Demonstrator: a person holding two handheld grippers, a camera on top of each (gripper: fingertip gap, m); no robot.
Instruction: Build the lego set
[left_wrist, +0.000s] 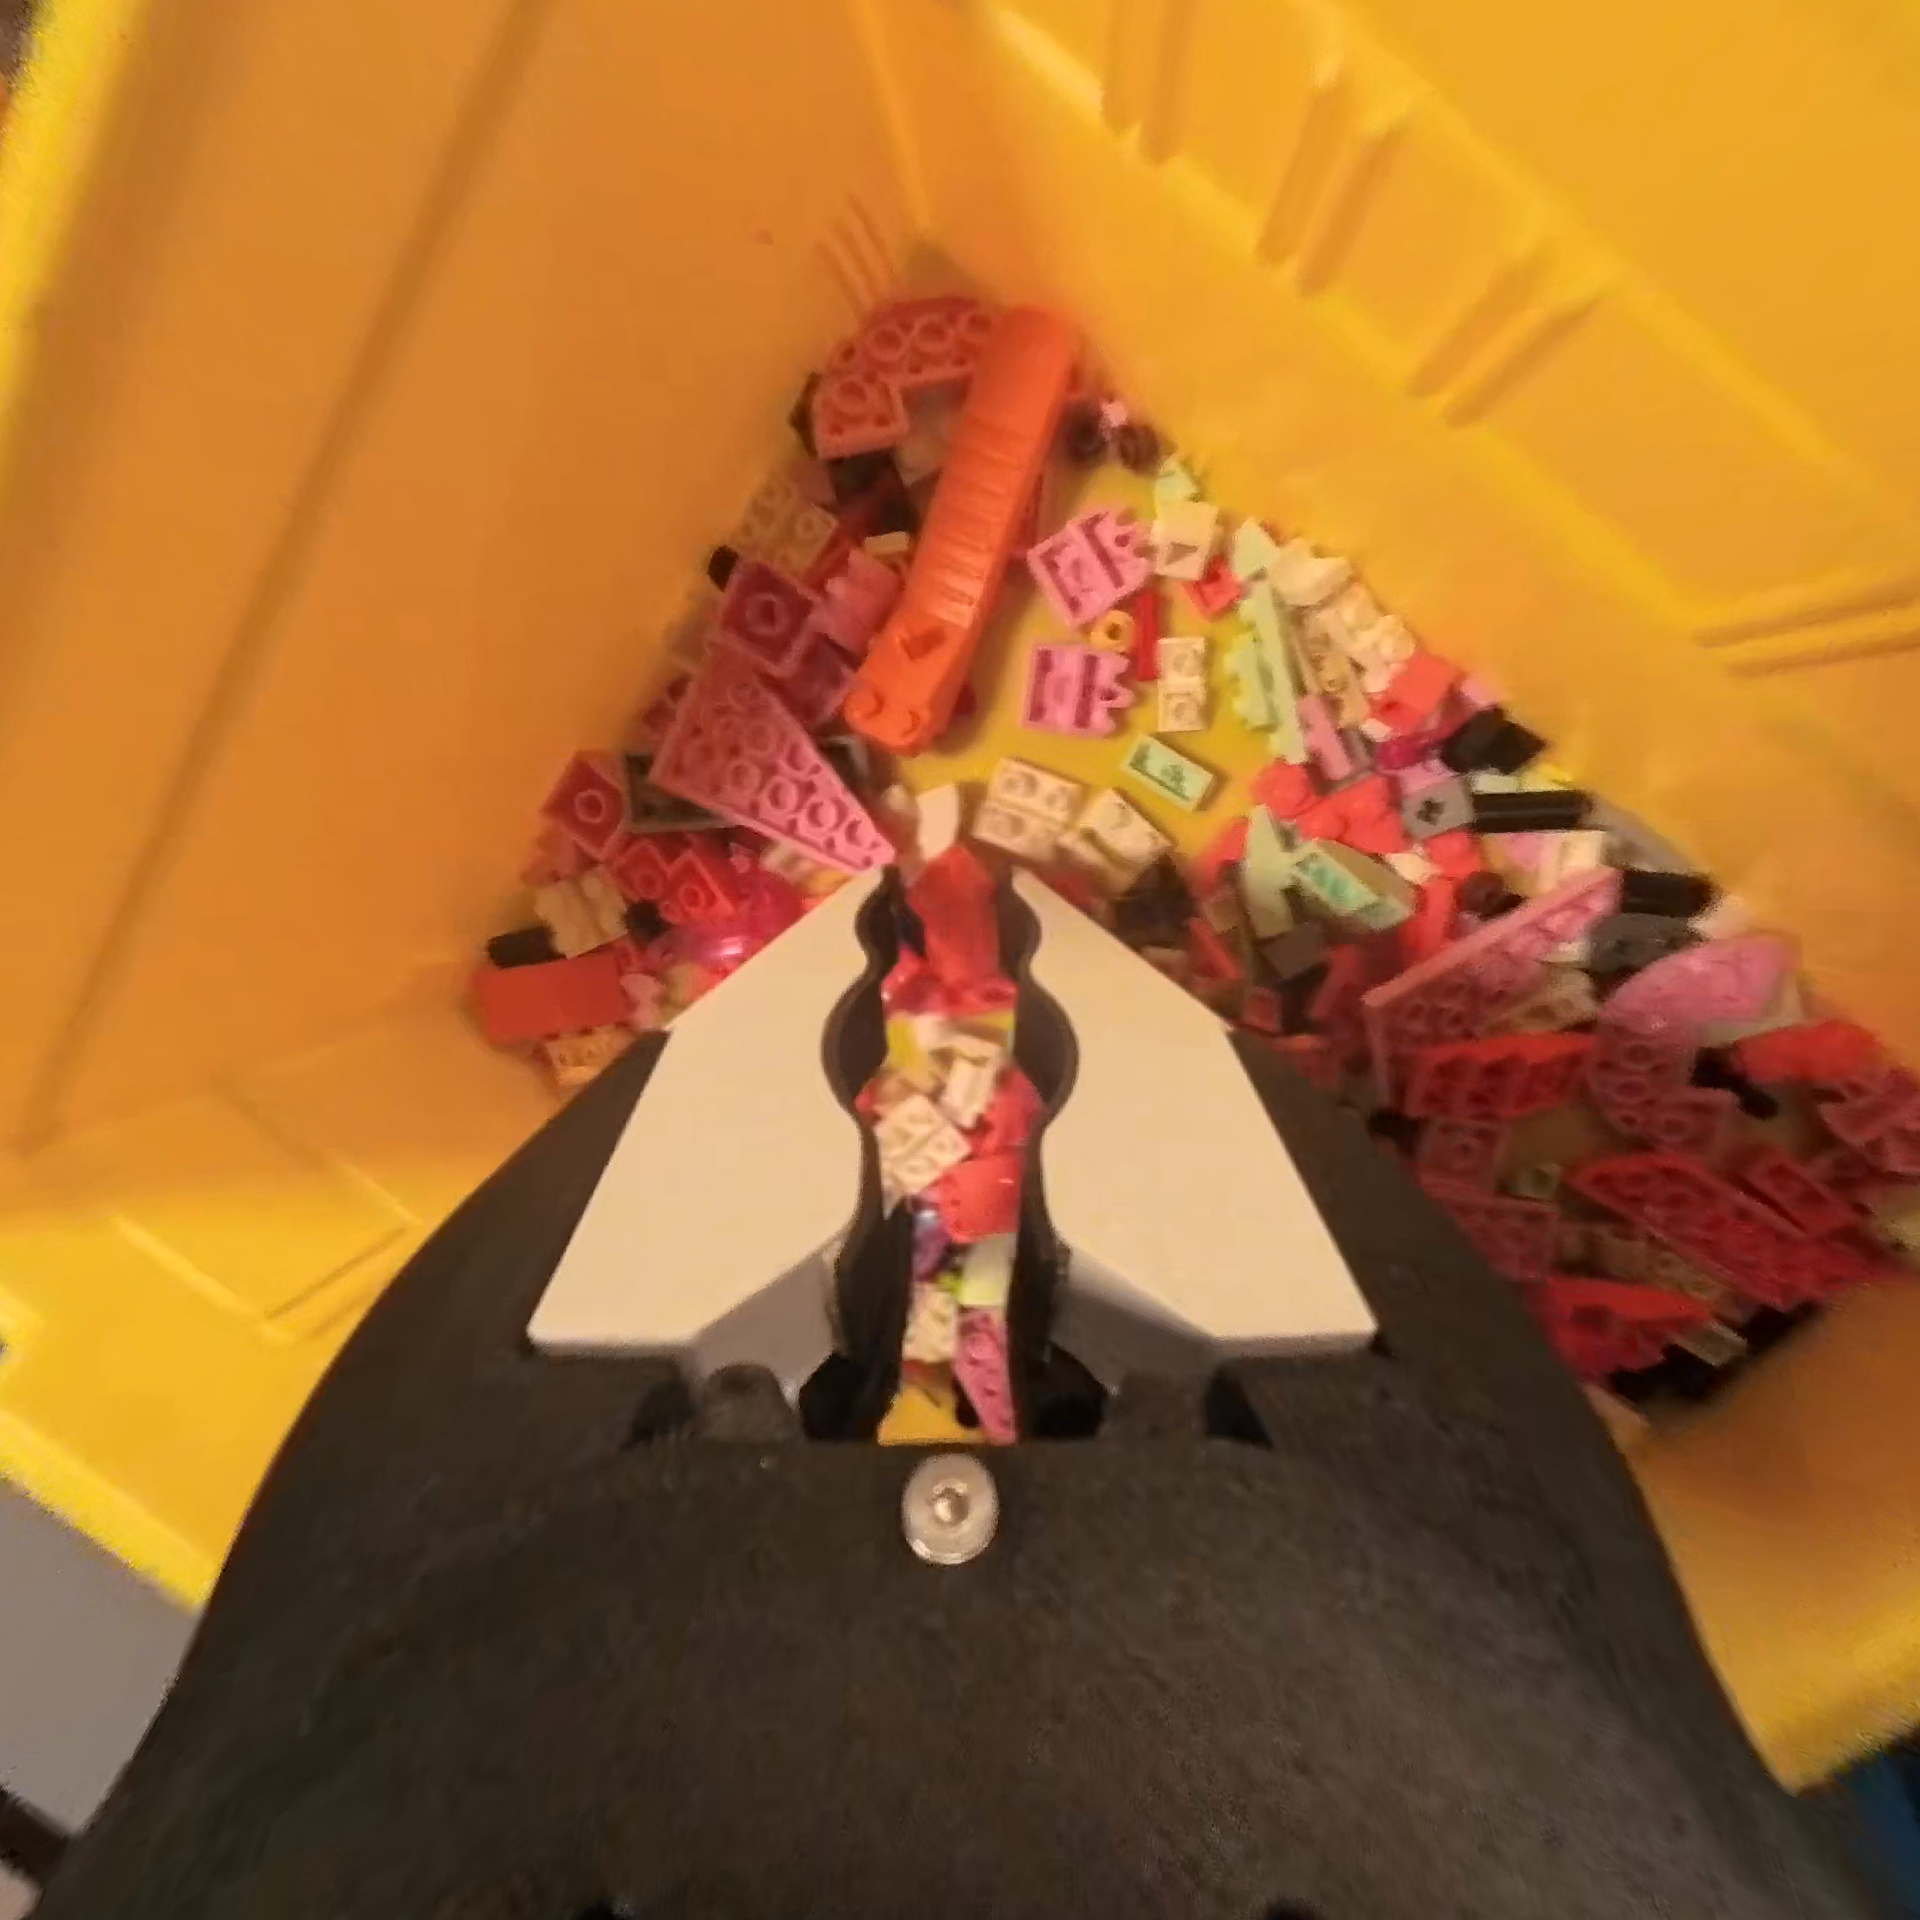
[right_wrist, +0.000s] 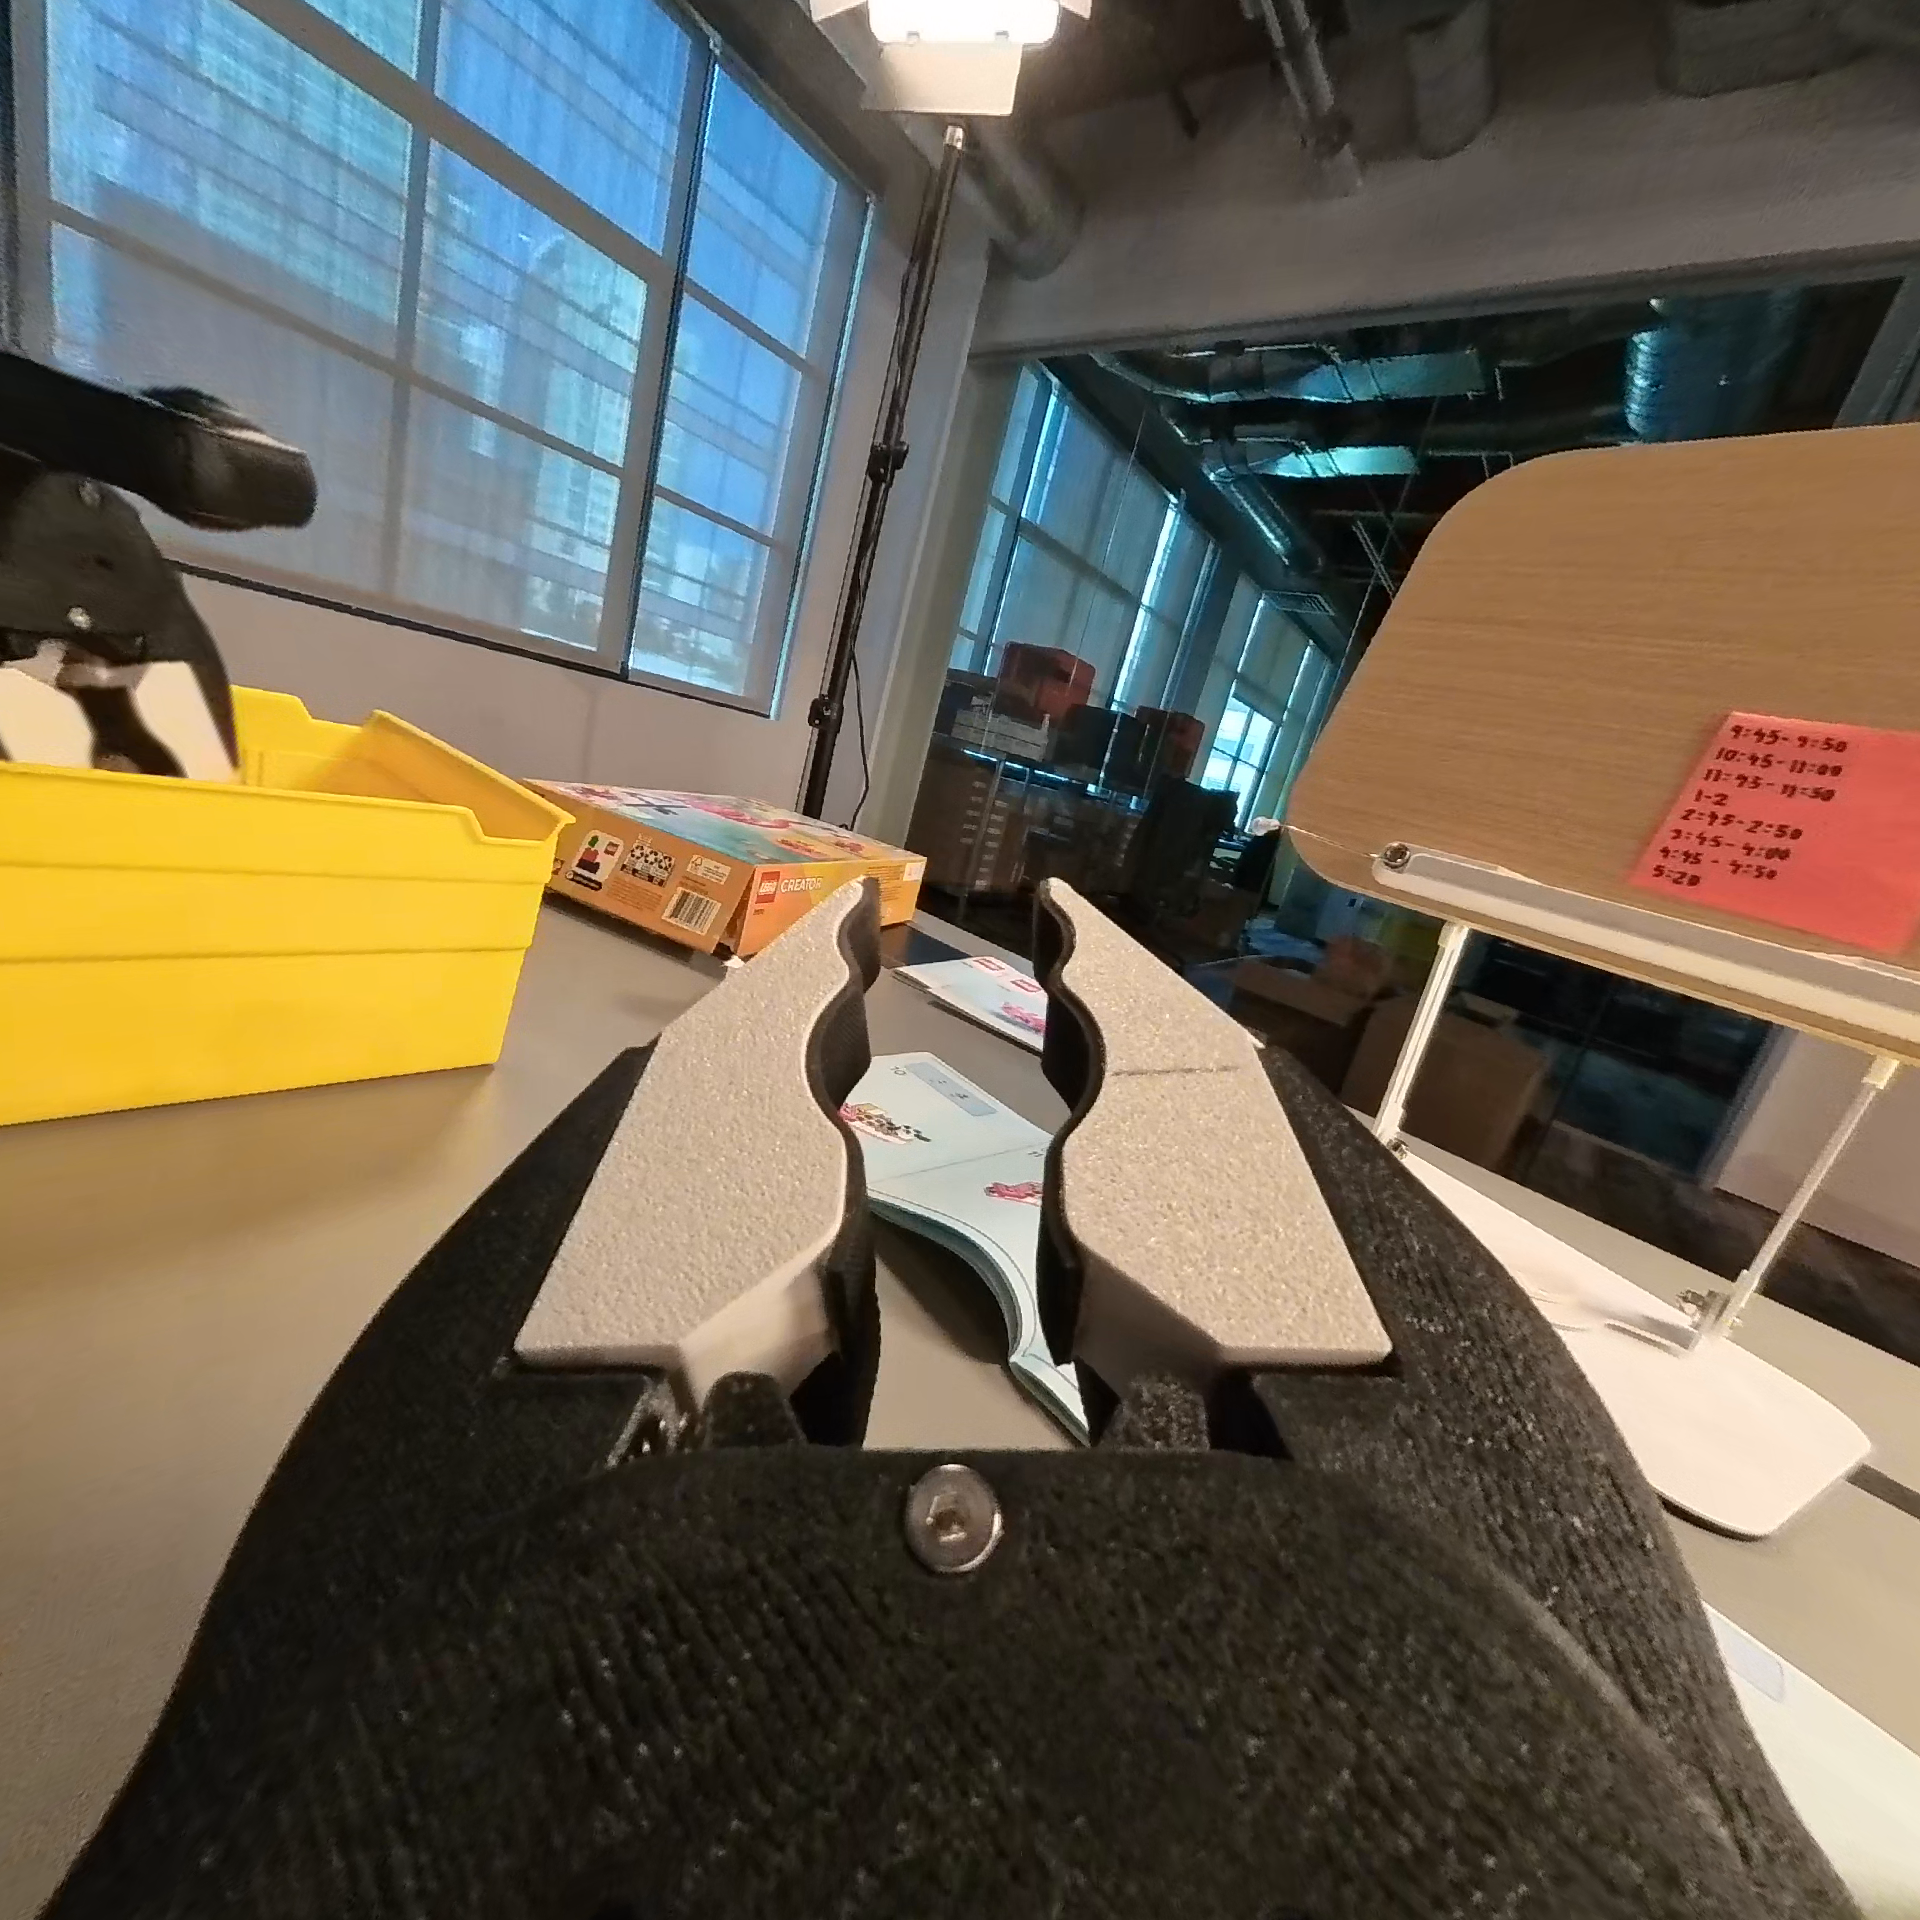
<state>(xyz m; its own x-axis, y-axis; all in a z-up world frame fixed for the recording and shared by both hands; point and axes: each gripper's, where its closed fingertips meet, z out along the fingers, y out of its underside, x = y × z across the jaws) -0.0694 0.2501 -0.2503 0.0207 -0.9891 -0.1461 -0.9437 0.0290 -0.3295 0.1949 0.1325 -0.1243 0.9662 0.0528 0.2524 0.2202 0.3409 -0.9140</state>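
Your left hand-held gripper (left_wrist: 954, 883) is narrowed on a red brick (left_wrist: 961, 914) inside the yellow bin (left_wrist: 312, 520); right hand-held gripper (right_wrist: 951, 904) part-open, empty, above the table (right_wrist: 260, 1195).

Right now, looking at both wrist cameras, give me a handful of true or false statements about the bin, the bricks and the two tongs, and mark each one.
1. The left tongs reach into a yellow bin of toy bricks. True.
2. A red brick sits between the left fingertips. True.
3. The long orange piece lies outside the bin. False: it lies inside, among pink bricks.
4. The right tongs grip the open booklet. False: they are open, the booklet lying on the table beneath.
5. The toy set box stands upright. False: it lies flat beside the bin.
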